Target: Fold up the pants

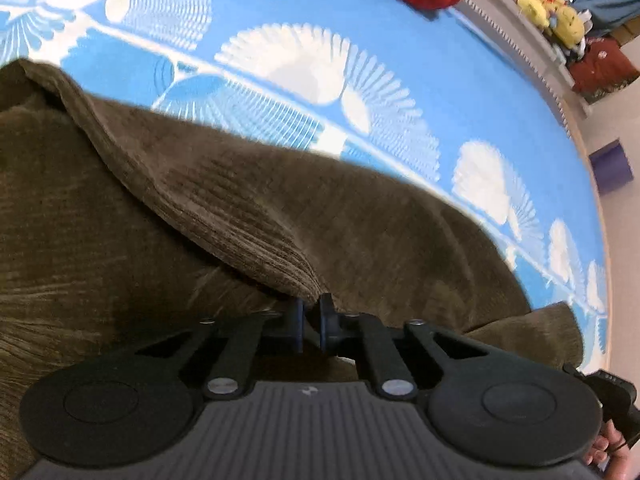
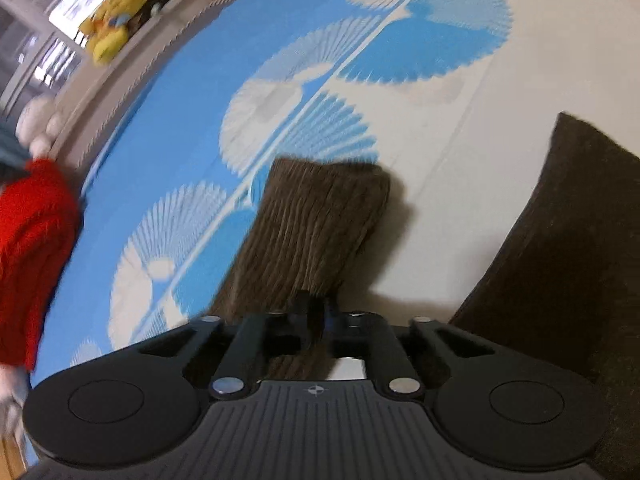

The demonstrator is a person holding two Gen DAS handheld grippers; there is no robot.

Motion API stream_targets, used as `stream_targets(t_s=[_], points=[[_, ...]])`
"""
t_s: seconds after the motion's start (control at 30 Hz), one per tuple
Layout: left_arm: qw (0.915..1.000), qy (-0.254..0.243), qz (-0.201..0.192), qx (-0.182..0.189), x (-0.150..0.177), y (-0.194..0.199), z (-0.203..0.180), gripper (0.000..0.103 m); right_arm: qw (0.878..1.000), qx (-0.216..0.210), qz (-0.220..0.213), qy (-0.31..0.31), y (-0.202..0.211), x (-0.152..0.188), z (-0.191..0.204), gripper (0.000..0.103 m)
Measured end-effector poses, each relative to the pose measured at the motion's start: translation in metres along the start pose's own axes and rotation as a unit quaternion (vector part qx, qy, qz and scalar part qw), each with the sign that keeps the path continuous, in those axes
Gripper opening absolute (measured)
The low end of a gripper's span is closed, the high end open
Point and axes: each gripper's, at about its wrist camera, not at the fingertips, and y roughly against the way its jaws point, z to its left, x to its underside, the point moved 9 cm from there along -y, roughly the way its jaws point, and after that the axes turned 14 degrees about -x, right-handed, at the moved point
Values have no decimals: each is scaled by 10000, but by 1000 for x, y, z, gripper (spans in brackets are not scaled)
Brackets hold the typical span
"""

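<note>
Pants: one pair of brown ribbed corduroy pants (image 1: 280,216) lies on the blue bedsheet with white fan-shaped prints (image 1: 460,92); in the left wrist view it fills the left and centre, one layer lapped over another.
Left gripper: the left gripper (image 1: 311,326) has its jaws nearly pressed together, pinching the edge of that upper fold.
Right gripper: the right gripper (image 2: 316,316) has its jaws closed on the near end of one narrow, lengthwise-ribbed leg, whose far end lies on the sheet.
Progress: judging by the overlapped cloth, a first fold seems begun; the pants are not yet a compact bundle, so further folds and smoothing remain.
Count: one pair of pants, two grippers, one red knitted garment (image 2: 32,256), at least two yellow plush toys (image 1: 548,4) on the ledge.
</note>
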Motion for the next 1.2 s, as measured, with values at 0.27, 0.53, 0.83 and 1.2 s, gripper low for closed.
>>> stream_targets(t_s=[0.27,0.53,0.83,1.2], points=[[9904,-93,-1352,270,-33,88,-7,0,9871,-907,-1317,51,90,-41,57,2],[9799,-1003,-1582,682,-14,119,-6,2,9718,-981,-2076,542,145,-48,84,2],[9875,426,-213,1502,-4,44,3,66,9764,-667,-2039,233,149,-39,66,2],[9991,393,-22,157,-5,26,-13,15,9810,-527,-1808,465,156,-31,64,2]])
